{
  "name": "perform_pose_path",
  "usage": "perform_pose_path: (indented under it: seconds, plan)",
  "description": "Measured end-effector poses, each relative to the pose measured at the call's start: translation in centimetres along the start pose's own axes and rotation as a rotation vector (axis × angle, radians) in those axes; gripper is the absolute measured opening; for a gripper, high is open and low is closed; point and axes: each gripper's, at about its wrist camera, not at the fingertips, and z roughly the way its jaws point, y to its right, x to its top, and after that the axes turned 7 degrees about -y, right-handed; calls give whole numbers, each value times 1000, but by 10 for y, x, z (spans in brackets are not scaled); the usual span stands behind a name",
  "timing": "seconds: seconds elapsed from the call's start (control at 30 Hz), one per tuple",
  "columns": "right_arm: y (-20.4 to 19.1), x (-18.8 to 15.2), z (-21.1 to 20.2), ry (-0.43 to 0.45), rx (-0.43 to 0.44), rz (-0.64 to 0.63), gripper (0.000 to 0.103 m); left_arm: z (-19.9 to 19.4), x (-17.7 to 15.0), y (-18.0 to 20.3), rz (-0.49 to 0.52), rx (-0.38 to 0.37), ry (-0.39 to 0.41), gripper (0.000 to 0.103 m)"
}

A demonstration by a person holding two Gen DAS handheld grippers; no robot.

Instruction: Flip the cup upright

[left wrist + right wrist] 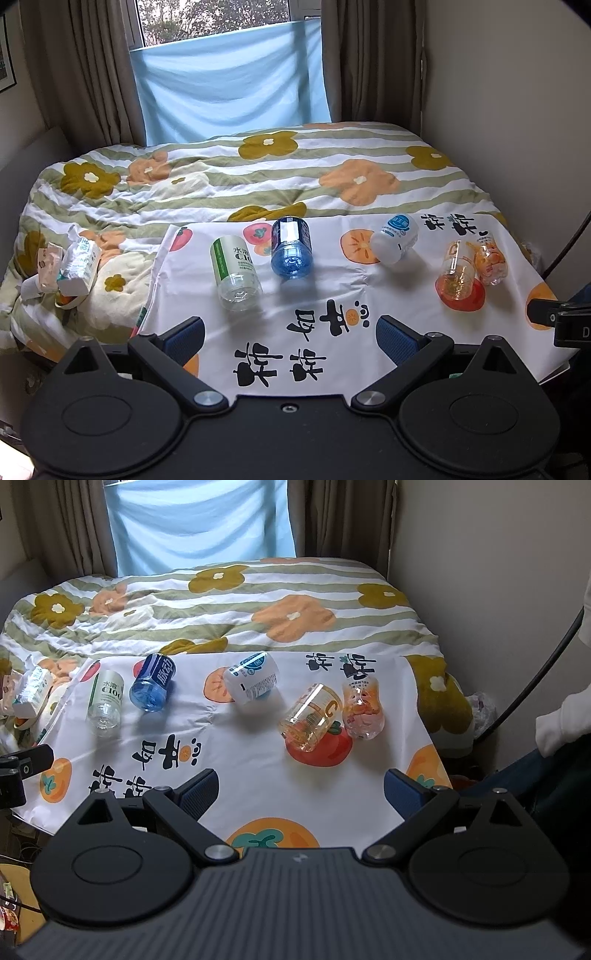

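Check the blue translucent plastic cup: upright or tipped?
Tipped. The blue translucent plastic cup lies on its side on the white persimmon-print cloth, base facing the camera.

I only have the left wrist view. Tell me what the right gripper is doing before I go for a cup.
Observer: The right gripper is open with nothing between its fingers, over the near part of the printed cloth.
Operator: Name the cup nearest to it.
Observer: The clear cup with the orange C. It lies on its side over a red fruit print, straight ahead of the gripper.
Operator: Report anything off the right side of my frame.
Observer: A white sleeve shows at the right edge, beside the bed.
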Motion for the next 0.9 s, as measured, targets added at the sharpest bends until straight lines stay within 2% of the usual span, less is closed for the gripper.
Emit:
perform_pose_path:
  seconds: [0.9]
  plan:
    - [1, -1, 1, 1, -2, 1, 103, -1, 0, 1, -2, 1, 1, 101]
